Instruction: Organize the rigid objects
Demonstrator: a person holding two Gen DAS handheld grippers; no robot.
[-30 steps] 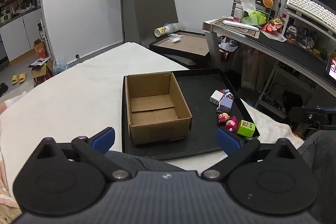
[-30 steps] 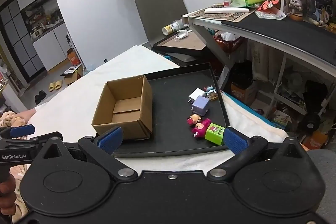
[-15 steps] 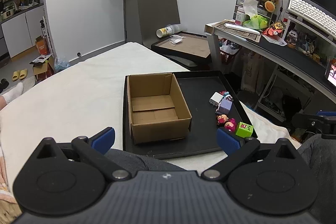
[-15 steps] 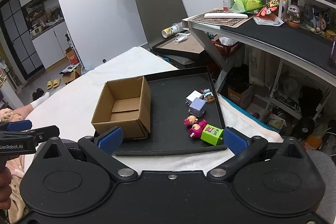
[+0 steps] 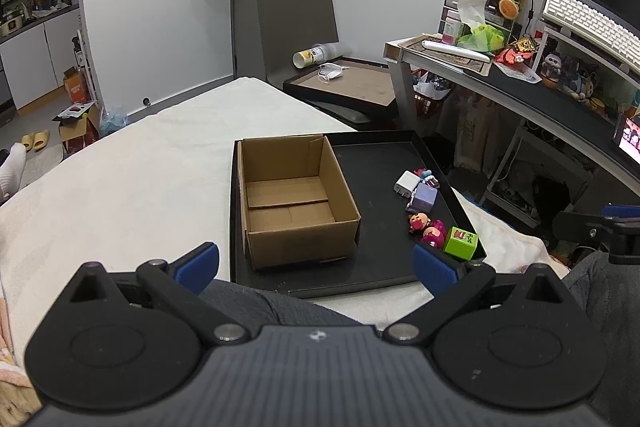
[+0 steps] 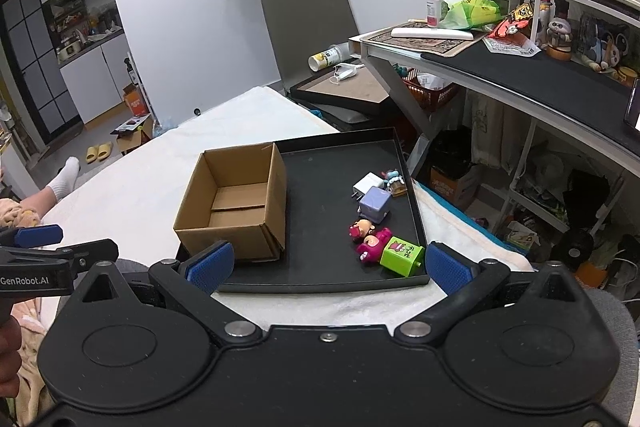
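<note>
1. Left wrist view: my left gripper [image 5: 316, 263] hangs back over the near edge of the black tray [image 5: 384, 151], jaws spread wide and empty. The cardboard box [image 5: 298, 203] stands open and empty on the tray's left half. The toys lie loose to its right: a white charger plug [image 5: 407, 183], a lilac cube [image 5: 425, 197], a small red-faced figure [image 5: 417, 221], a pink figure [image 5: 434, 231] and a green cube [image 5: 461, 243] by the near right corner.

2. Right wrist view: my right gripper [image 6: 326, 265] is likewise wide and empty, short of the tray. I judge nothing is sorted yet. The green cube [image 6: 402, 255] is nearest and touches the pink figure [image 6: 372, 241], so I would come down on its free faces, close squarely, then lift clear before crossing to the box [image 6: 236, 203].
</note>
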